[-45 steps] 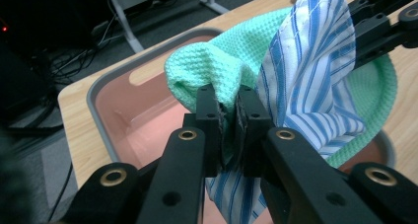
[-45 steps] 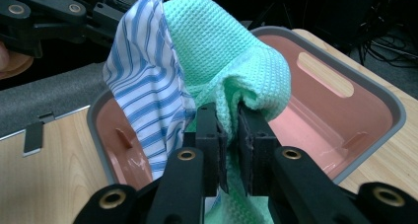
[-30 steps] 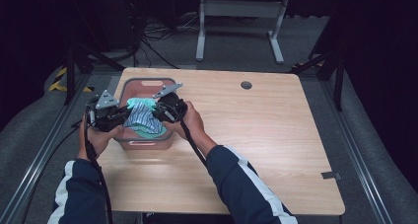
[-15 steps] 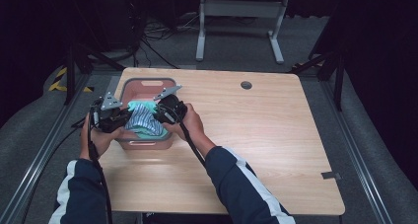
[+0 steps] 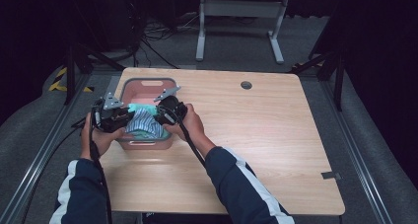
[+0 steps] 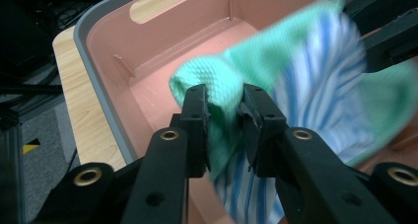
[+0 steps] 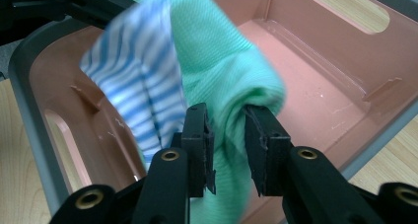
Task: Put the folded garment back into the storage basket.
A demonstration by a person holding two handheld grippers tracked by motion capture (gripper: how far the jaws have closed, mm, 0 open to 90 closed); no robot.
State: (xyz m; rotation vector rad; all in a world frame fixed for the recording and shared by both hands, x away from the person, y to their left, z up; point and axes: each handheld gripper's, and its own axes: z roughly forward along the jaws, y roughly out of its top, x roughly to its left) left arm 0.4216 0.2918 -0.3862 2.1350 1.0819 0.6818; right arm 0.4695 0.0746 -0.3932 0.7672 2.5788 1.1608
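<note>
Pale wood formed the table (image 5: 256, 135), and at its left end in the high view sat a pink bin (image 5: 148, 86) with a grey rim. Over the bin the left gripper (image 5: 127, 116) and the right gripper (image 5: 158, 114) faced each other, a green and blue-striped cloth (image 5: 143, 123) bunched between them above the bin's near half. In the left gripper view, the left gripper (image 6: 225, 110) was clenched on a green fold of the cloth (image 6: 296, 86), which hung over the bin's floor (image 6: 162, 81). In the right gripper view, the right gripper (image 7: 226, 130) pinched another green fold of the cloth (image 7: 217, 61) above the bin (image 7: 315, 51).
</note>
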